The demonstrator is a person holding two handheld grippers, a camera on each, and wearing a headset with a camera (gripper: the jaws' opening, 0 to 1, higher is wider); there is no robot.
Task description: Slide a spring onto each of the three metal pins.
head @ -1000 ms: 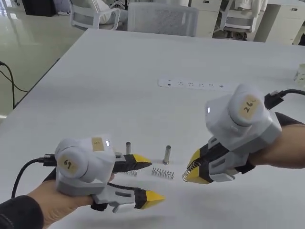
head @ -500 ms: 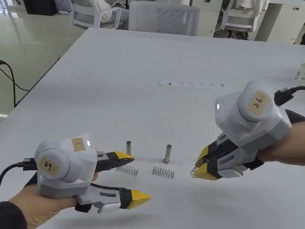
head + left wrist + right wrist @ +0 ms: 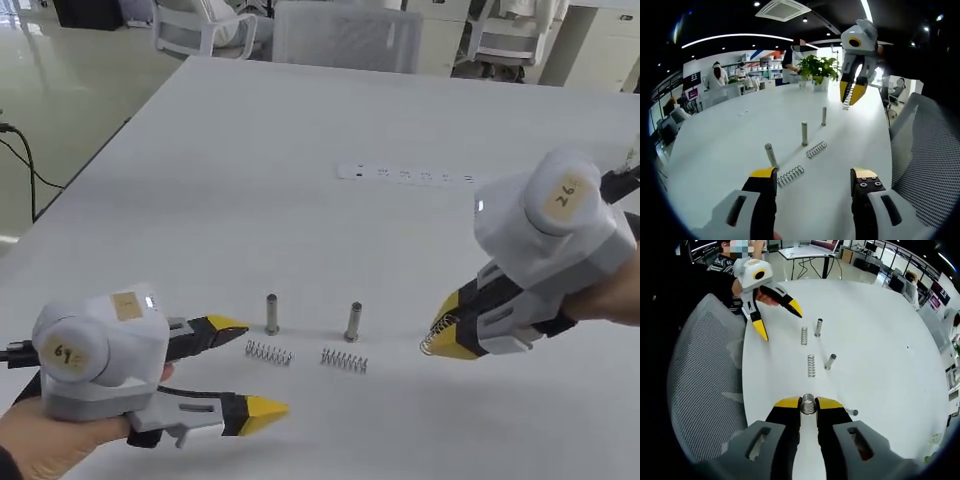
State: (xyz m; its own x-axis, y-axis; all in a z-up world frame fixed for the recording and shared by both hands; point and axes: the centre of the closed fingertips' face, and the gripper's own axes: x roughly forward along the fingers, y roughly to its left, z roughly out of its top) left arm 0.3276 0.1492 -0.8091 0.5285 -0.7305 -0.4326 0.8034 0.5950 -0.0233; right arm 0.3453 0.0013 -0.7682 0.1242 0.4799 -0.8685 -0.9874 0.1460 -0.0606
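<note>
A round sticker (image 3: 66, 353) on the rear housing of the left claw (image 3: 255, 365), well behind its jaws, read "69". A matching sticker (image 3: 566, 196) at the rear of the right claw (image 3: 440, 338) read "26".

Yellow-tipped fingers (image 3: 262, 408), white table (image 3: 300, 150), seemingly grey pins (image 3: 271, 313)

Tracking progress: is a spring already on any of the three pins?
No: the three pins stand bare, two springs lie on the table, and the right hand-held gripper holds the third spring.
</note>
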